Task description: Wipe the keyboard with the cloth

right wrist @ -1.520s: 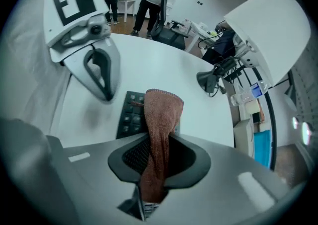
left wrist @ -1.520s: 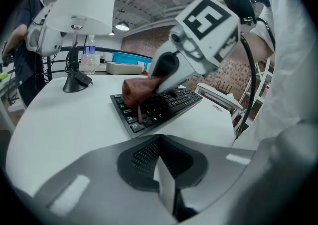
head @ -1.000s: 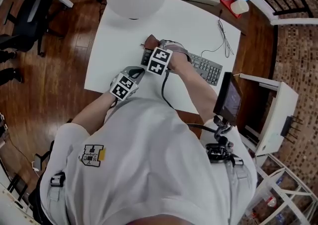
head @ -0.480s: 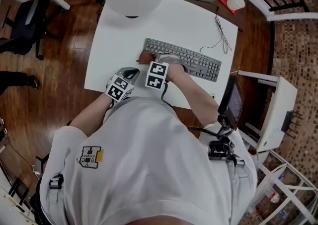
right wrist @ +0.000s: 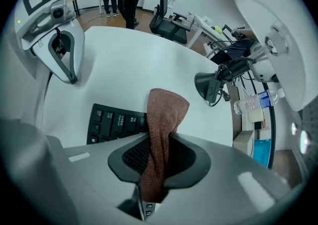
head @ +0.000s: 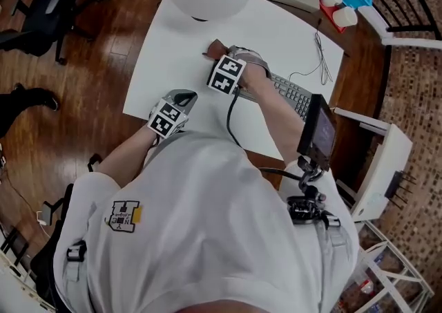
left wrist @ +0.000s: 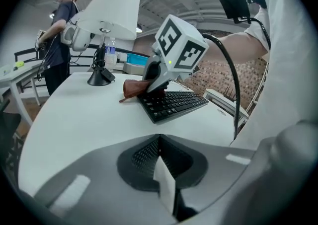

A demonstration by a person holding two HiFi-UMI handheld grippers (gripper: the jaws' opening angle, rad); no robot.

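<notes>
Cloth point(right wrist: 166, 114) clamped in our right claw point(right wrist: 158, 167), we're at the keyboard's point(head: 291, 95) end, wipe seemingly midway, more keys to go; left claw point(left wrist: 160, 169) closed and empty.

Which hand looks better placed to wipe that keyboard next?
Right. The right gripper has its jaws shut on the brown cloth, right at the end of the keyboard. The left gripper is empty, jaws together, over the bare table short of the keys.
</notes>
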